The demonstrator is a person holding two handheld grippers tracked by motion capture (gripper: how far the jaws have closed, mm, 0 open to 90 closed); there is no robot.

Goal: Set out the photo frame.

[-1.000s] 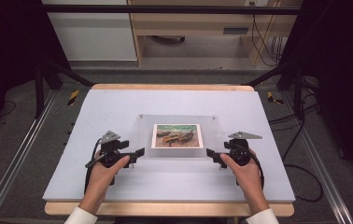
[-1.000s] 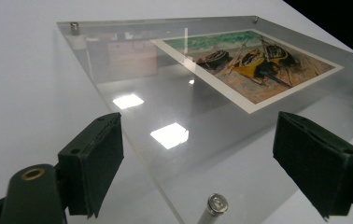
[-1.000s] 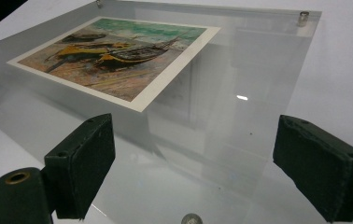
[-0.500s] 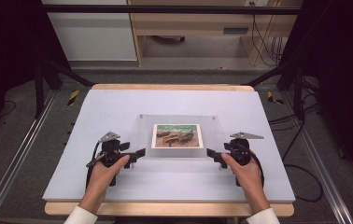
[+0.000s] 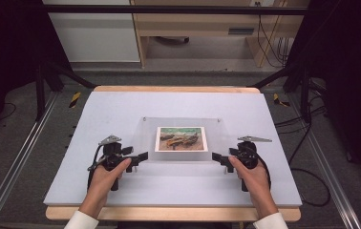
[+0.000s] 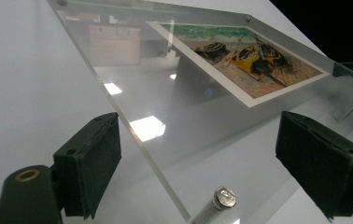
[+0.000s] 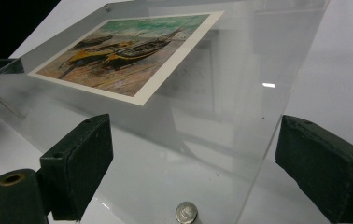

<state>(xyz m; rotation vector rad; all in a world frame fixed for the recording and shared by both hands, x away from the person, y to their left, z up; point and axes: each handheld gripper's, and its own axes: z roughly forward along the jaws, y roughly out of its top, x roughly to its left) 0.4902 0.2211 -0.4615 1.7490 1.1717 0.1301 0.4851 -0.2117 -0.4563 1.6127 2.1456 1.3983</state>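
Observation:
A clear acrylic frame [image 5: 145,138] lies flat at the middle of the white table [image 5: 121,107], holding a picture of beached boats [image 5: 180,138]. My left gripper [image 5: 138,154] is at the frame's near left corner, and my right gripper [image 5: 220,160] is at its near right corner. In the left gripper view the left gripper [image 6: 200,126] is open, with the frame's edge [image 6: 142,140] and a metal corner stud [image 6: 224,198] between the jaws. In the right gripper view the right gripper [image 7: 195,128] is open around the other corner, which has its own stud [image 7: 186,212]. No jaw pad touches the acrylic.
Bare white table surrounds the frame, with a wooden lip [image 5: 169,213] along the near edge. Black stand legs [image 5: 49,71] flank the table. Cables [image 5: 307,162] trail on the floor at the right, and a wooden cabinet [image 5: 193,28] stands behind.

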